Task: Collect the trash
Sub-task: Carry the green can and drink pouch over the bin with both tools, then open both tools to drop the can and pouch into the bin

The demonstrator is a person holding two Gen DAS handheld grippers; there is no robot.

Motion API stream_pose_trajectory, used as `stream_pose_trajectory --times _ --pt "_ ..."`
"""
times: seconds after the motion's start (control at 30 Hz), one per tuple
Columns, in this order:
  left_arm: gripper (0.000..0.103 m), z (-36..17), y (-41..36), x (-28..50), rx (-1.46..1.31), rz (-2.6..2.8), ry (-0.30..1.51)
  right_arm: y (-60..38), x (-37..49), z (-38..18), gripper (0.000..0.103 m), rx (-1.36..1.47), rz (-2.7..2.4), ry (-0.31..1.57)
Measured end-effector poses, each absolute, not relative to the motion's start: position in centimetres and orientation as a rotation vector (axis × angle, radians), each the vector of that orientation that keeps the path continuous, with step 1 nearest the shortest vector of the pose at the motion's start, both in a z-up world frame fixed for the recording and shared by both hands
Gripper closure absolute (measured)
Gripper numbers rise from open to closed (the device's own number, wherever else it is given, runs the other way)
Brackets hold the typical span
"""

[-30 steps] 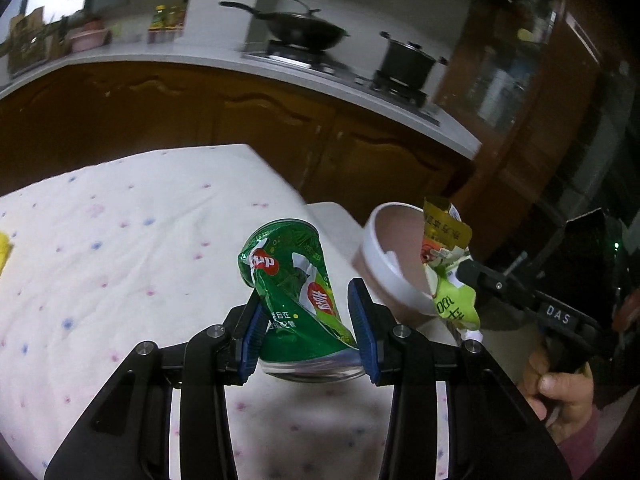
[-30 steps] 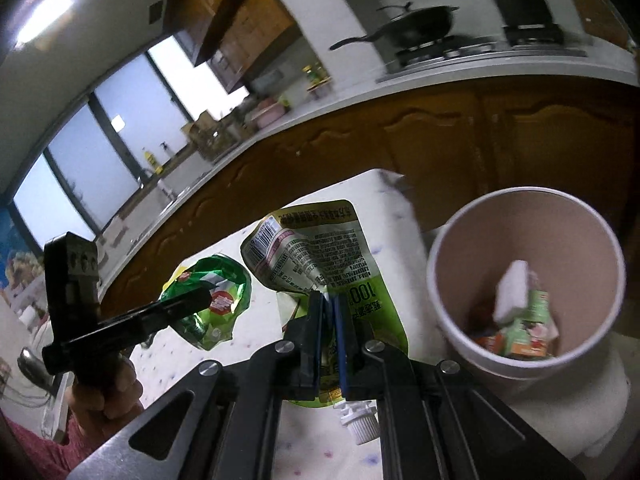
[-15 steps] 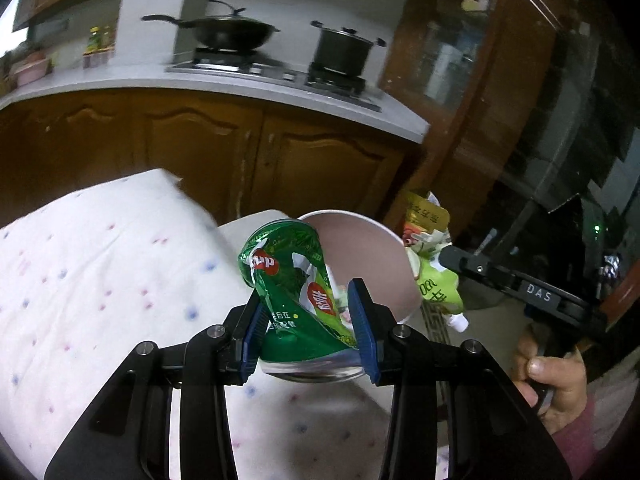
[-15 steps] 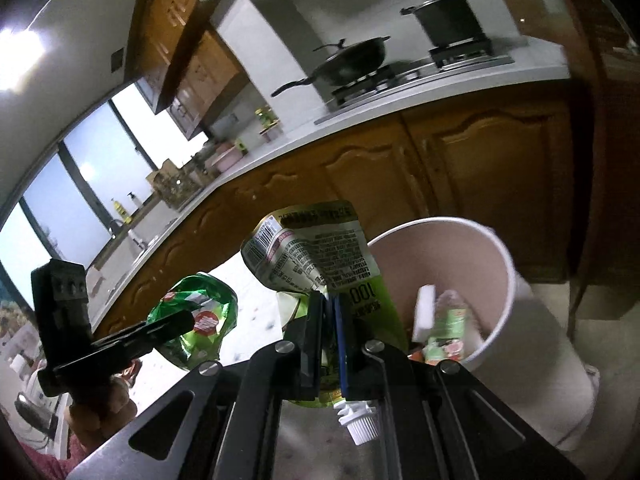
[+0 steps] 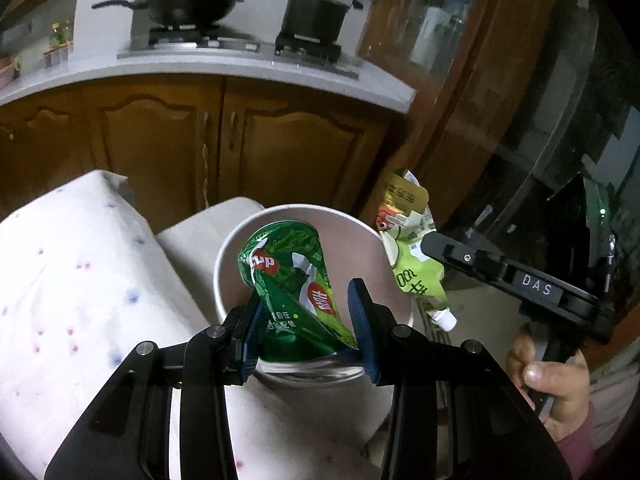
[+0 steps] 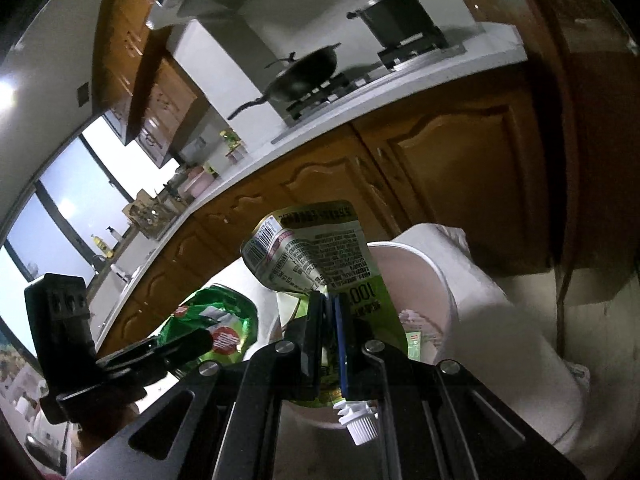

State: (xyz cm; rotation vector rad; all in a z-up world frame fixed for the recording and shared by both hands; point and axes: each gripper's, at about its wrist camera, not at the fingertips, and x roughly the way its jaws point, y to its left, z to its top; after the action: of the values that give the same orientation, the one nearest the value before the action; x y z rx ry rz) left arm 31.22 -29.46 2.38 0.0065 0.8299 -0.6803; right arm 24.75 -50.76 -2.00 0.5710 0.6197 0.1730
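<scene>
My left gripper (image 5: 306,326) is shut on a crushed green can (image 5: 296,292) and holds it over the mouth of a white paper bin (image 5: 228,256). My right gripper (image 6: 329,338) is shut on a flat green spouted drink pouch (image 6: 316,256), held just past the bin's right rim; the pouch also shows in the left wrist view (image 5: 412,256). In the right wrist view the bin (image 6: 432,280) stands behind the pouch with some trash inside, and the can (image 6: 216,324) hangs at the left.
A table with a white dotted cloth (image 5: 68,292) lies left of the bin. Brown kitchen cabinets (image 5: 192,148) and a counter with a wok (image 5: 188,4) and a pot (image 5: 316,12) stand behind. A dark glass-fronted cabinet (image 5: 520,140) is at the right.
Both grippers have moved toward the bin. The can, earlier over the cloth, now hangs over the bin's mouth. The pouch stays at the bin's right rim.
</scene>
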Motion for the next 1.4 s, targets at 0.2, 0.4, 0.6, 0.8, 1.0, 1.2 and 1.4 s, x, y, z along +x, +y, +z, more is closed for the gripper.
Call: stream_pose_trajectory --times 0.2,0.4,0.6,0.8,1.0,1.2,1.4 --pt "0.065 0.9 -30.8 32.5 0.027 -0.682 0.875 -51.4 26.3 -3.2 0.098 0.575 0.151 0.666" --pt "0.064 -0.4 -31.6 33.6 0.033 -0.674 0.931 -50.8 27.2 -3.7 0.098 0.518 0.123 0.711" --pt "0.064 -0.9 -32.0 33.8 0.050 -0.674 0.954 -50.7 28.0 -4.5 0.098 0.504 0.097 0.750" --pt "0.058 -1.3 -32.3 34.1 0.061 -0.681 0.982 -51.0 28.3 -4.6 0.091 0.513 0.094 0.758" --pt "0.047 -0.9 -31.9 33.5 0.068 -0.668 0.961 -51.6 27.7 -4.3 0.074 0.542 0.093 0.733" --pt "0.044 -0.7 -30.9 33.2 0.055 -0.660 0.952 -51.6 27.1 -4.0 0.065 0.563 0.102 0.712" --pt "0.035 -0.2 -28.6 32.4 0.005 -0.625 0.939 -51.0 25.8 -3.3 0.051 0.587 0.120 0.663"
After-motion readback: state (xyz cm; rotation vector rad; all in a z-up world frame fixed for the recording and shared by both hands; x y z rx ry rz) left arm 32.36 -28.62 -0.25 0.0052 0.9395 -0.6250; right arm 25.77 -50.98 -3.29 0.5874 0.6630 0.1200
